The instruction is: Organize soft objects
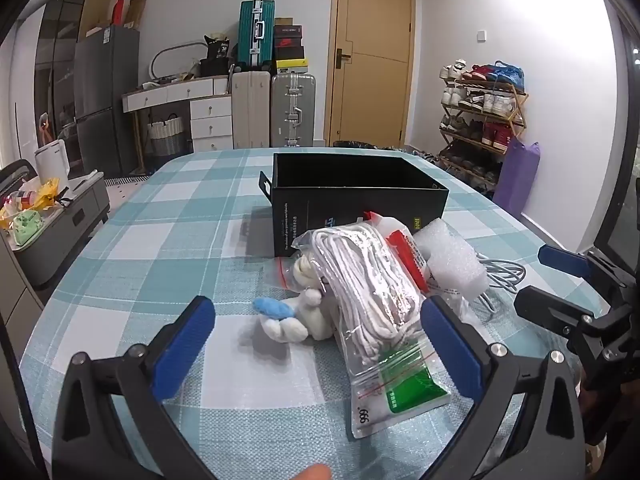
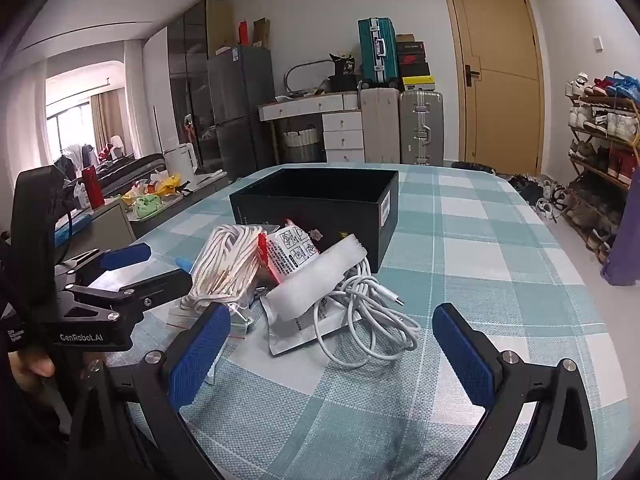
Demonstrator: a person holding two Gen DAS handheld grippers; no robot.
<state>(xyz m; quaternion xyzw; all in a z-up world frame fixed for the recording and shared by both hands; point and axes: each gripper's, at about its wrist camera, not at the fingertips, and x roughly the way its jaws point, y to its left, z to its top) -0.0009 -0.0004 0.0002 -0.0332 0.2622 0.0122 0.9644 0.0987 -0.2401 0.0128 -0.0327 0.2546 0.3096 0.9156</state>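
A pile of soft items lies on the checked tablecloth in front of an open black box (image 1: 356, 196) (image 2: 320, 200). The pile holds a clear bag of white rope (image 1: 368, 292) (image 2: 228, 264), a small white plush toy with a blue part (image 1: 296, 312), a white foam piece (image 1: 452, 264) (image 2: 316, 276), a red-and-white packet (image 1: 404, 252) (image 2: 288, 252) and a coiled white cable (image 2: 368, 320). My left gripper (image 1: 316, 344) is open, low over the table, its fingers either side of the plush and rope bag. My right gripper (image 2: 332, 352) is open just before the cable, touching nothing.
The table (image 1: 160, 248) has rounded edges. Behind it stand suitcases (image 1: 272, 108), a white drawer unit (image 1: 208, 120), a wooden door (image 1: 372, 56) and a shoe rack (image 1: 484, 120). A low cabinet with clutter (image 1: 48, 216) stands to the left.
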